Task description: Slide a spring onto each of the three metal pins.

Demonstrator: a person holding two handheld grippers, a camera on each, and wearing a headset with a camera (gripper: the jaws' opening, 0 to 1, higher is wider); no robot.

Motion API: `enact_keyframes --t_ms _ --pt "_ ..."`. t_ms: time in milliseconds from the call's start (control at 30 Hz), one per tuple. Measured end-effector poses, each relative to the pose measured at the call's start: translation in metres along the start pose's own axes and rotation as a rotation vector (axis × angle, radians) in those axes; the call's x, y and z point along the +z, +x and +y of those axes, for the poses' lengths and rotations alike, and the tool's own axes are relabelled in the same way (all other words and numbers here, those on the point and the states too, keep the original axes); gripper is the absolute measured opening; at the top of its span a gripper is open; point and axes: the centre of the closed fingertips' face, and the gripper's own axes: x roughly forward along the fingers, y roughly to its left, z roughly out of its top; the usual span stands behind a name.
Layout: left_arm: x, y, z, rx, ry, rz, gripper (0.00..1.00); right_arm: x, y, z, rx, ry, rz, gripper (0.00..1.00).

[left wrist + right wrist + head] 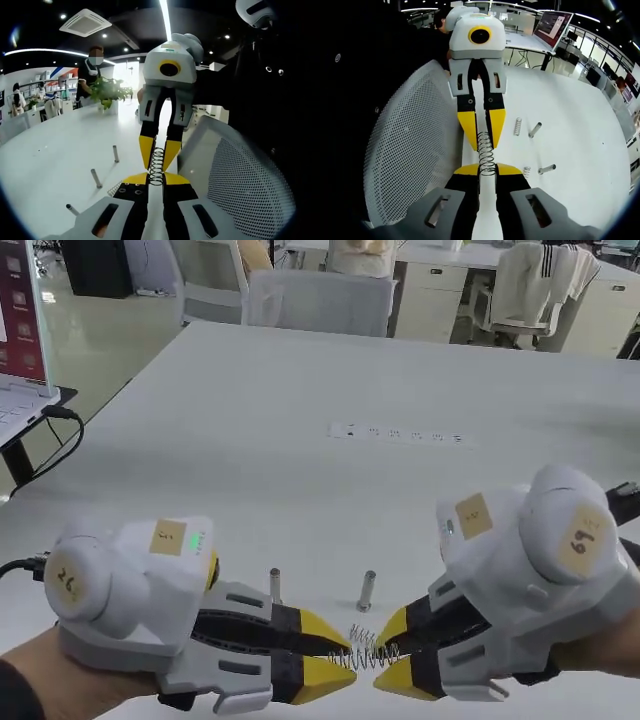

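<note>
Item: spring (365, 656), held level off the table, long axis running tip to tip. Left gripper (350, 660) pinched one end of the spring; right gripper (380, 664) pinched the other. Nearest pin (367, 591) stood upright just beyond the spring, about equally near both.

A white table (420, 380) is seen, flat and pale. Three metal pins (95, 178) are stood upright on it in a short row. One loose spring (518, 126) is laid just beside a pin, and a second spring (526, 171) beside another. A faint row of small marks (400, 434) is seen across the table's middle.
</note>
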Motion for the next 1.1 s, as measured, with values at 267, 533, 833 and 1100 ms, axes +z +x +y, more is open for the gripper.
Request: enact_keyframes --t_ms 267,533,833,1100 --pt "-0.003 0.002 -0.002 -0.004 0.010 0.019 0.02 0.016 -0.006 0.004 0.005 0.019 -0.030 0.09" --pt "-0.006 0.004 -0.005 -0.014 0.021 0.037 0.02 0.024 -0.005 0.009 0.011 -0.008 -0.008 0.09" --pt "-0.008 0.006 -0.006 -0.019 0.021 0.041 0.02 0.027 -0.004 0.011 0.016 -0.023 0.011 0.09" --pt "-0.010 0.007 -0.006 -0.018 0.027 0.053 0.03 0.026 -0.002 0.011 0.025 -0.019 0.021 0.08"
